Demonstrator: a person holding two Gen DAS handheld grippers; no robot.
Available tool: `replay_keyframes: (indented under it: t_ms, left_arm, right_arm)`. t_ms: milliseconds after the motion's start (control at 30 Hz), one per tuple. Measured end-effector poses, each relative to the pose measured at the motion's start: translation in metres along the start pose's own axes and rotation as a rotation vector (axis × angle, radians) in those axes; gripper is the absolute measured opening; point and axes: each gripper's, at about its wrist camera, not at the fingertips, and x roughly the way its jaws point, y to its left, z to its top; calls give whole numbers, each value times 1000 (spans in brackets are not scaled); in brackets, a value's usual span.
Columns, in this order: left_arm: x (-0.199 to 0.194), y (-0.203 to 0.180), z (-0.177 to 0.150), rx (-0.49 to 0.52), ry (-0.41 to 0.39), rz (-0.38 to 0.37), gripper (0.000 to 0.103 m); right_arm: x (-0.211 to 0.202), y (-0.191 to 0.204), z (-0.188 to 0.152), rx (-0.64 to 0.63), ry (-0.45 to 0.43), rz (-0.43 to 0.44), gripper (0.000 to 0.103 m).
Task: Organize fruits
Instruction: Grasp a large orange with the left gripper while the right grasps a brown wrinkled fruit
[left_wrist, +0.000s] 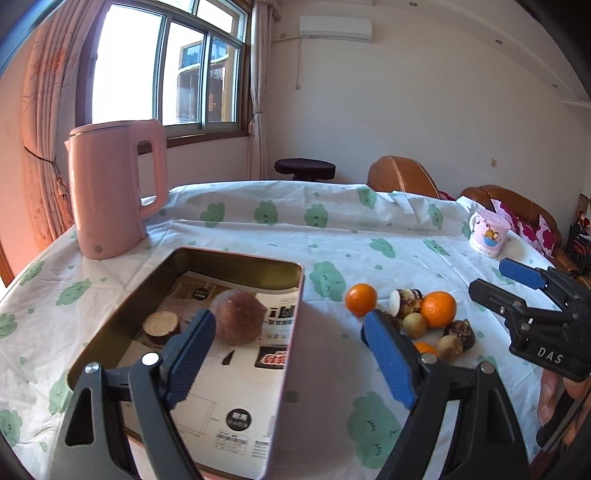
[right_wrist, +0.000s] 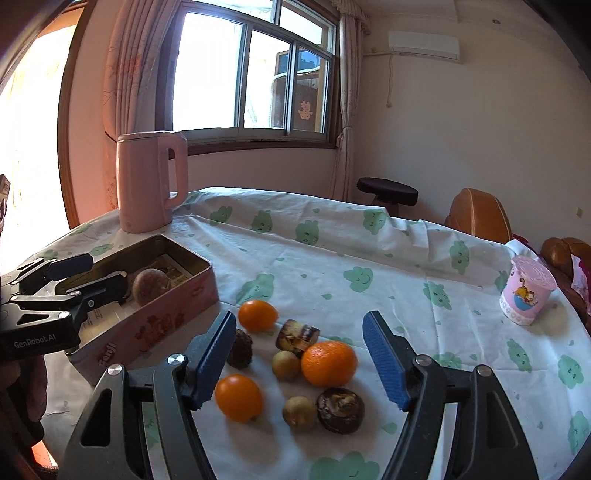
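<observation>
Kettle (left_wrist: 114, 188): behind the tin (left_wrist: 295, 332). Left gripper (left_wrist: 288, 354): spread, empty, over the tin, which holds a brown fruit (left_wrist: 240, 317) and a slice (left_wrist: 160, 325). Right of the tin: oranges (right_wrist: 328, 363) and dark fruits (right_wrist: 340, 410) clustered on the cloth, right gripper (right_wrist: 299, 358) spread above them.

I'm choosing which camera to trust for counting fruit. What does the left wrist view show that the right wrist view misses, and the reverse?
Only the left wrist view shows the tin's papered floor and the cut brown piece beside the round fruit.

Only the right wrist view shows the whole loose pile: three oranges, including the near one, which the left view mostly hides behind a finger.

Both show the kettle, the cup, the tin, and both grippers, left gripper and right gripper, open.
</observation>
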Motion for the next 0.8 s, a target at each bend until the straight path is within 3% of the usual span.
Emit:
replay_keyframes:
  t_ms: [133, 267, 400, 467, 633, 800]
  left_arm:
    - [13, -32, -6, 39, 55, -59, 84]
    - [22, -55, -7, 83, 88, -77, 80]
    - [30, -70, -10, 124, 142, -104, 68]
    - [34, -75, -11, 138, 165, -118, 67]
    - [40, -82, -13, 160, 205, -160, 64]
    - [44, -89, -15, 179, 235, -201, 64]
  right_arm:
    - [1, -29, -13, 56, 41, -58, 73]
    - [6, -47, -24, 115, 92, -50, 73]
    - [13, -46, -28, 120, 138, -19, 73]
    - [16, -42, -30, 108, 157, -9, 72]
    - [27, -39, -32, 99, 217, 18, 58]
    - [37, -39, -35, 103, 272, 69, 56]
